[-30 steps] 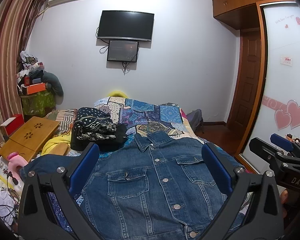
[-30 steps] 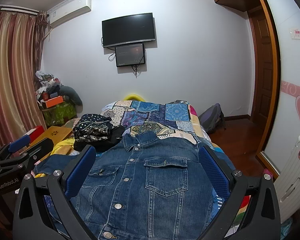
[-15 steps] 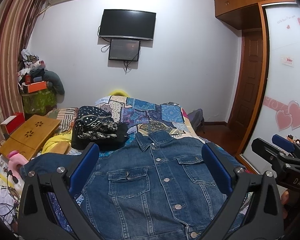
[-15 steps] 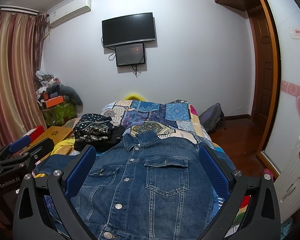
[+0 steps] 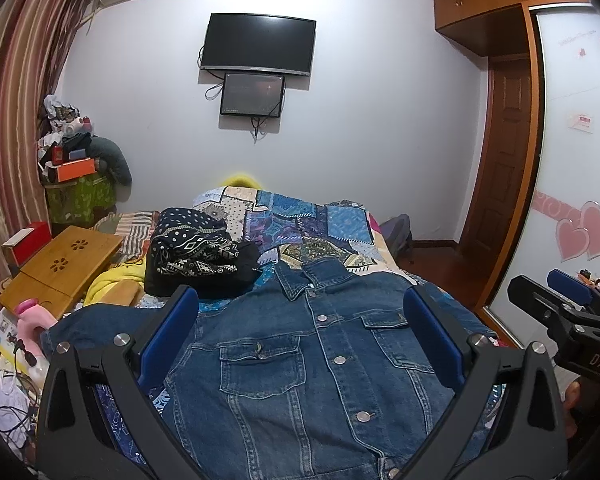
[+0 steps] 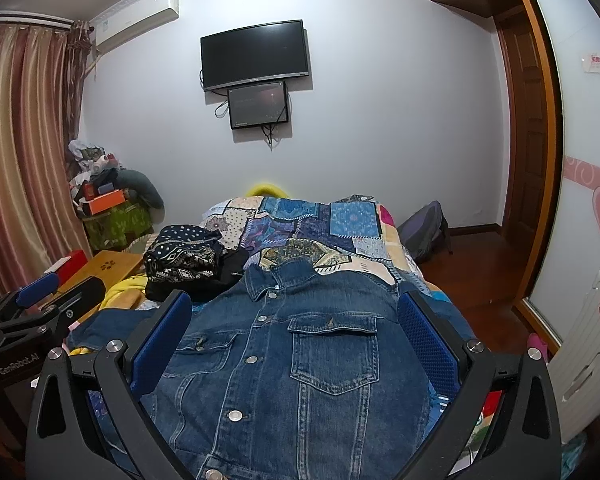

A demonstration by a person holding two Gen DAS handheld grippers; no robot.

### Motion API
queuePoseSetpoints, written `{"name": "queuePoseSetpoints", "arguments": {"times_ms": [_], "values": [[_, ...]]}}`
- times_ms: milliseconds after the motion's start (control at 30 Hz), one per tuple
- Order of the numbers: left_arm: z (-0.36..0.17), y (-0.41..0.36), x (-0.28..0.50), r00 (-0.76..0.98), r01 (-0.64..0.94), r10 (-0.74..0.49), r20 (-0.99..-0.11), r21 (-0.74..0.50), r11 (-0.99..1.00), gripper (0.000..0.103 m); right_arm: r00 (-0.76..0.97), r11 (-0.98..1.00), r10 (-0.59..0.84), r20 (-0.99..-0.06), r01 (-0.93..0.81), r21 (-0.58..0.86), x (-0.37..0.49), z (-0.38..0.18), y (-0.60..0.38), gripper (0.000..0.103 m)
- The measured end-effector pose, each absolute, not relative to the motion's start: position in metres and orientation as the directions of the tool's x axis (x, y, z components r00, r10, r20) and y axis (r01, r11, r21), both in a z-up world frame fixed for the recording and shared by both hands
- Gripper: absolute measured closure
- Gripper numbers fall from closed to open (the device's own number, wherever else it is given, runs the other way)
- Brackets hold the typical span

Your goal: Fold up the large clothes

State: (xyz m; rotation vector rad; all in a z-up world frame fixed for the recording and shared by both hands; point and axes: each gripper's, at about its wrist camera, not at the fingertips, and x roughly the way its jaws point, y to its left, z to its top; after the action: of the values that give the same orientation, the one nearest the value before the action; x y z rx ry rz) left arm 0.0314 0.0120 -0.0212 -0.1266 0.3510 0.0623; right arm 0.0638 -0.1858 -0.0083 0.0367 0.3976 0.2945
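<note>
A blue denim jacket [image 5: 312, 360] lies flat and buttoned on the bed, collar pointing away, one sleeve spread to the left; it also shows in the right wrist view [image 6: 300, 364]. My left gripper [image 5: 300, 312] is open and empty, held above the jacket's chest. My right gripper [image 6: 294, 312] is open and empty, also above the jacket. Each gripper shows in the other's view: the right one [image 5: 572, 320] at the right edge, the left one [image 6: 32, 308] at the left edge.
A patchwork quilt [image 5: 300, 224] covers the bed. A pile of dark patterned clothes [image 5: 196, 256] lies beyond the jacket's left shoulder. A wooden lap desk [image 5: 60, 264] and clutter stand to the left. A wardrobe [image 5: 572, 200] and door [image 5: 504, 152] are on the right.
Both grippers have stayed almost still and open; the left view has shifted only slightly. The jacket has not moved.
</note>
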Motion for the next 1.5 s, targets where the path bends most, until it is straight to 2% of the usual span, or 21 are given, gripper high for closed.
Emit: {"name": "queuePoseSetpoints", "arguments": {"times_ms": [300,600,767,833,933,1033,1200,1300,1367,1500], "values": [[-0.019,0.039,0.055,0.930,-0.142,0.093,-0.356,-0.114,0.983,0.000,0.868,0.961,0.276,-0.413,-0.257,0.102,0.090,-0.012,-0.185,0.001],[-0.010,0.115,0.081,0.904,-0.312,0.260,-0.340,-0.109,0.944,0.000,0.851,0.967,0.254,-0.459,-0.234,0.102,0.123,-0.016,-0.181,0.001],[-0.026,0.174,0.090,0.856,-0.436,0.361,-0.369,-0.143,0.888,0.000,0.837,0.970,0.241,-0.491,-0.227,0.087,0.140,-0.021,-0.175,0.001],[-0.042,0.206,0.095,0.813,-0.512,0.420,-0.404,-0.150,0.846,0.000,0.828,0.970,0.239,-0.507,-0.229,0.083,0.148,-0.024,-0.171,0.001],[-0.071,0.248,0.101,0.752,-0.580,0.443,-0.488,-0.171,0.796,0.000,0.809,0.970,0.232,-0.540,-0.232,0.070,0.161,-0.030,-0.164,0.001],[-0.109,0.295,0.104,0.690,-0.638,0.417,-0.591,-0.225,0.736,0.000,0.791,0.970,0.226,-0.569,-0.237,0.056,0.170,-0.037,-0.157,0.001],[-0.182,0.360,0.094,0.582,-0.740,0.304,-0.755,-0.336,0.582,0.000,0.757,0.969,0.218,-0.615,-0.246,0.041,0.185,-0.047,-0.145,0.001],[-0.212,0.378,0.088,0.556,-0.773,0.243,-0.795,-0.386,0.504,0.002,0.742,0.969,0.209,-0.637,-0.247,0.030,0.191,-0.052,-0.140,0.001],[-0.231,0.386,0.087,0.546,-0.783,0.192,-0.816,-0.414,0.464,0.013,0.731,0.968,0.206,-0.651,-0.250,0.025,0.195,-0.055,-0.136,0.001],[-0.262,0.395,0.093,0.561,-0.769,0.075,-0.824,-0.485,0.417,0.018,0.710,0.964,0.207,-0.673,-0.263,0.018,0.202,-0.060,-0.129,0.001]]}}
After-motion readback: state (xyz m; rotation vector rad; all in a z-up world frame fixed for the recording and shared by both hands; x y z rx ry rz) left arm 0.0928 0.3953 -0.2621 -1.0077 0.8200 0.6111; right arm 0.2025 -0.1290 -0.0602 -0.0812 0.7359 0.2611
